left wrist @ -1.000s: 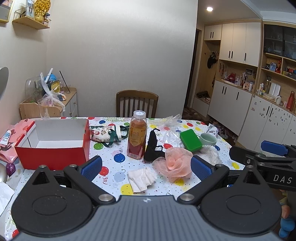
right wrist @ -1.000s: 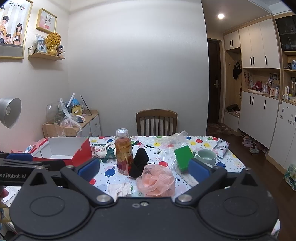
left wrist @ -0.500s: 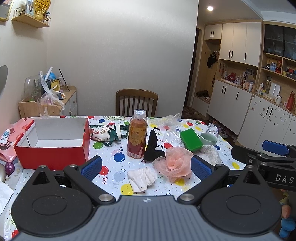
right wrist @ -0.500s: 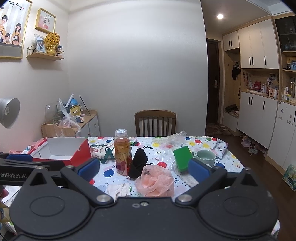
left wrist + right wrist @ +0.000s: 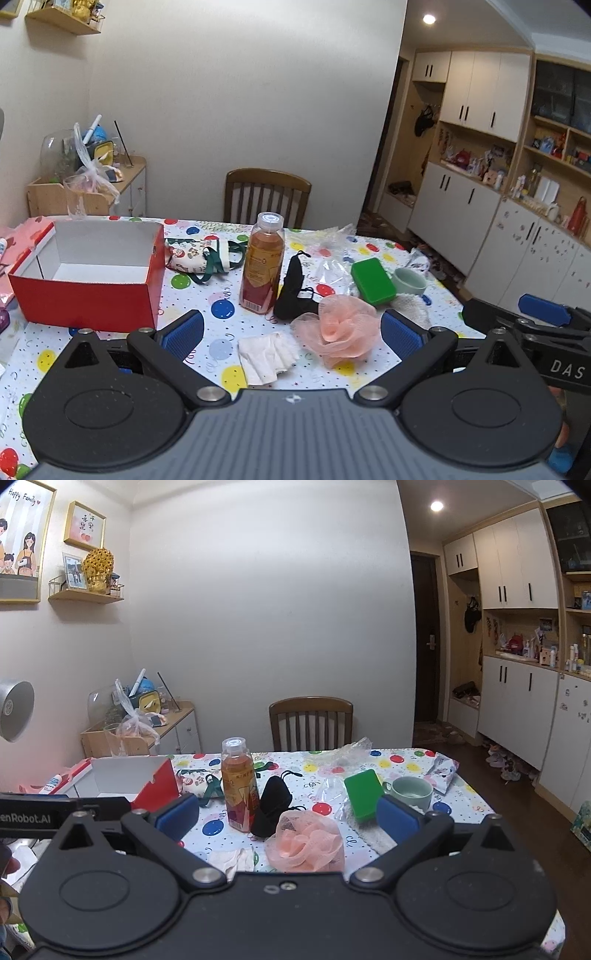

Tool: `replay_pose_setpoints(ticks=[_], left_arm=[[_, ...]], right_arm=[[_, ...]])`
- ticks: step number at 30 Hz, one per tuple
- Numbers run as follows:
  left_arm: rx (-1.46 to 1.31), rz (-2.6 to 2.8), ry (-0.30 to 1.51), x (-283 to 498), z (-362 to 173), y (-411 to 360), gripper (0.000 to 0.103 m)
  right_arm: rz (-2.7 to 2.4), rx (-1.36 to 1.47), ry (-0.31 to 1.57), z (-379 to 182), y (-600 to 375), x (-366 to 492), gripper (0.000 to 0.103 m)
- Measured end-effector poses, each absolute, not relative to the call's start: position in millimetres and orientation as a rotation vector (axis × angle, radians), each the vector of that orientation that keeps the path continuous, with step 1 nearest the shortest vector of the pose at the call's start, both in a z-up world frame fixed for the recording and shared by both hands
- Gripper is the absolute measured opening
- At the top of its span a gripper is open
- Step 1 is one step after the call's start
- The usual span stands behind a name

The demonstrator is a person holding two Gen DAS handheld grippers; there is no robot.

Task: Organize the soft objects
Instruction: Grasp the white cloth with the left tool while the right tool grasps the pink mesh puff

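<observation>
— How are your tools sitting?

— Your left tool and right tool both hover level over the near edge of the surface, side by side, fingers spread wide and holding nothing.

— And the soft things?

— The pink mesh pouf lies ahead of you, a white cloth just left of it, the black pouch leaning by the bottle. The red box stands open at far left.
</observation>
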State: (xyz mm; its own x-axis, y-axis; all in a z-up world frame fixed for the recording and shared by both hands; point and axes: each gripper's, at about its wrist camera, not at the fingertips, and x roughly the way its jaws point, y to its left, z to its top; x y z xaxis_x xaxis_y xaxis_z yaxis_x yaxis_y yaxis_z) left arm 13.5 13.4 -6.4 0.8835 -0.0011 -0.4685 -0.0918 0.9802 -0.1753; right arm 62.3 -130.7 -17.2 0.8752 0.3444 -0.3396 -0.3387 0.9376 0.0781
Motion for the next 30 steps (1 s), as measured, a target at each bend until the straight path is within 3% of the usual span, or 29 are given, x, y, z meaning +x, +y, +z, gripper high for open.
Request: replay_pose_setpoints(ticks=[12, 22, 30], left_arm=[[-0.124, 0.094, 0.545, 78, -17, -9, 0.103], [-0.049, 0.074, 0.604, 135, -52, -31, 0.102], [-0.1, 0.168, 0.76, 175, -100, -18, 0.102]], right_arm=[[0.397, -0.051, 0.43, -38, -149, 133, 0.102], [0.42, -0.075, 0.521, -66, -182, 204, 0.099], [0.513, -0.147, 0.629, -97, -179, 256, 0.094]])
